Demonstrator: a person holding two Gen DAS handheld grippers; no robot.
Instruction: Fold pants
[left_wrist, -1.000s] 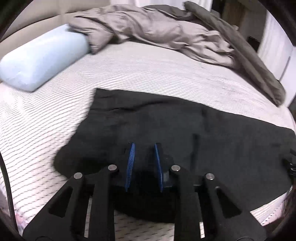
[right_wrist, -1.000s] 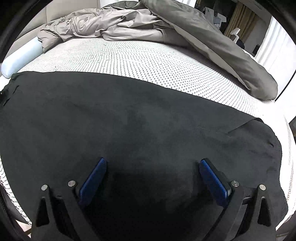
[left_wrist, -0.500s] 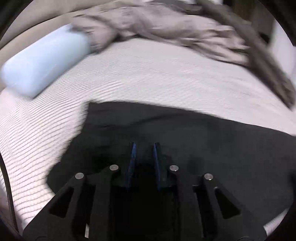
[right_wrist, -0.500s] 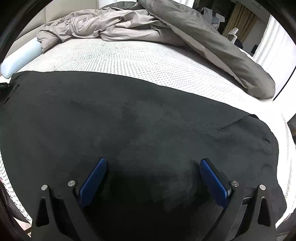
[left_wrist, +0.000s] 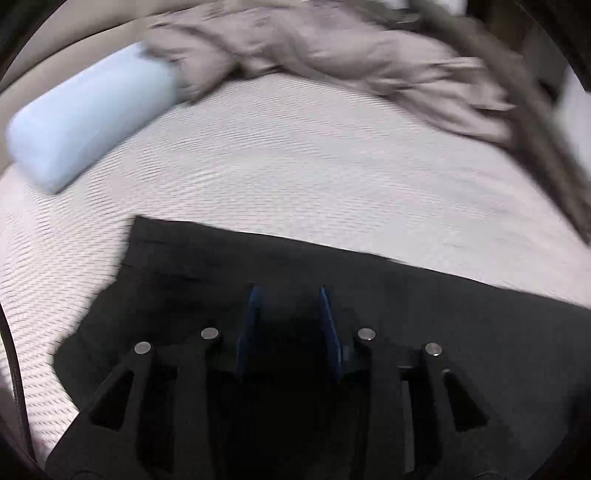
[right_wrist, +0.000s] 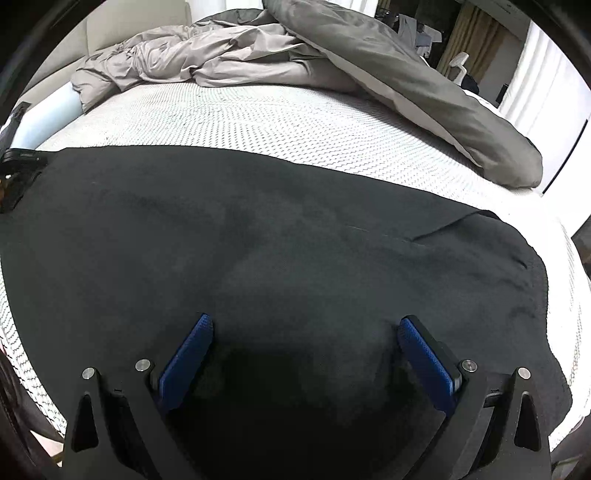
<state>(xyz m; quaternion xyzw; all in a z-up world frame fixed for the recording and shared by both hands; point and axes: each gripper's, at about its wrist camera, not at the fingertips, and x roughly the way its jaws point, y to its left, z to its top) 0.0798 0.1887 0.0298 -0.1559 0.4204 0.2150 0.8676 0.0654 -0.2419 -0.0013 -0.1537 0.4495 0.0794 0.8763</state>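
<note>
Though creased, flat black pants (right_wrist: 295, 240)

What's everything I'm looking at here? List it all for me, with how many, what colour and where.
pants: one, black, spread flat across the near part of the bed
mattress cover: one, white with a fine dark pattern, under the pants
duvet: one, grey-brown, crumpled along the far side of the bed
bolster pillow: one, pale blue, far left by the headboard
headboard: one, beige, behind the bed
curtain: one, white, far right
chair: one, white, in the background room
left gripper: one, black with blue pads, over the pants; its jaws have just been opening, a narrow gap
right gripper: one, black with blue pads, wide open over the pants
</note>
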